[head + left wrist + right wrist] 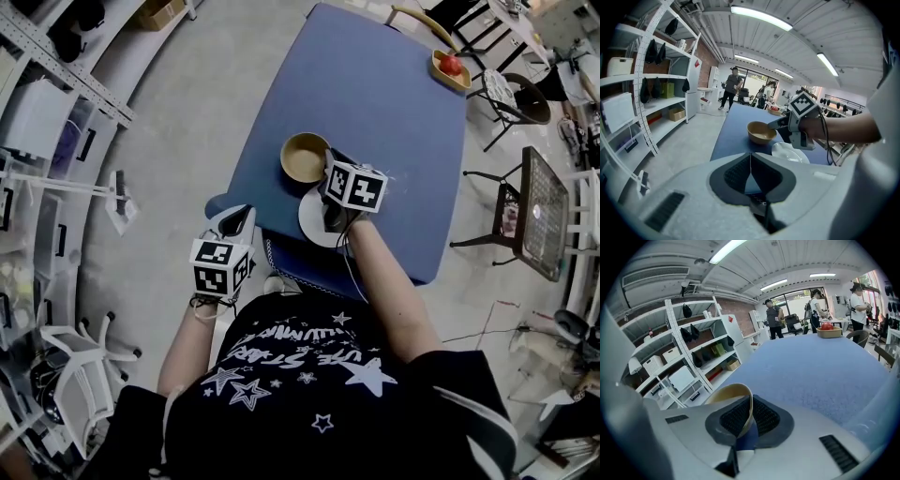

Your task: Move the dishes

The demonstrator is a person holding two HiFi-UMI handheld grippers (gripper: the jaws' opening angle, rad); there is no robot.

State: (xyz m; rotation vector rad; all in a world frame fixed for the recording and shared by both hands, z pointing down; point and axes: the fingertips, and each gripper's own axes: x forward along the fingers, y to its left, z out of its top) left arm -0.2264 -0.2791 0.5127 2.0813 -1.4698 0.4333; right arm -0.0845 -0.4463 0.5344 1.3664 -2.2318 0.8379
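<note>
One round bowl (302,157) of smooth tan material, maybe wood, with a thin rim, sits on the blue table (375,103), whose top looks finely grained like felt. The right gripper (749,420) is clamped on the bowl's rim, the thin wall pinched between its ribbed dark pads. One flat, glossy white plate (314,225) lies just beside the bowl on the person's side, partly under the right gripper and close to the table's near edge. The left gripper (750,168) hangs off the table, to the left of the bowl and nearer the person. Its pads are pressed together with nothing between them.

Beyond the bowl the table top lies bare across most of its length. At the corner farthest from the bowl stands one shallow wooden tray (450,70) holding a red round thing. To the bowl's left, past the table's long edge, there is open grey floor (187,131), then white shelving (56,56).
</note>
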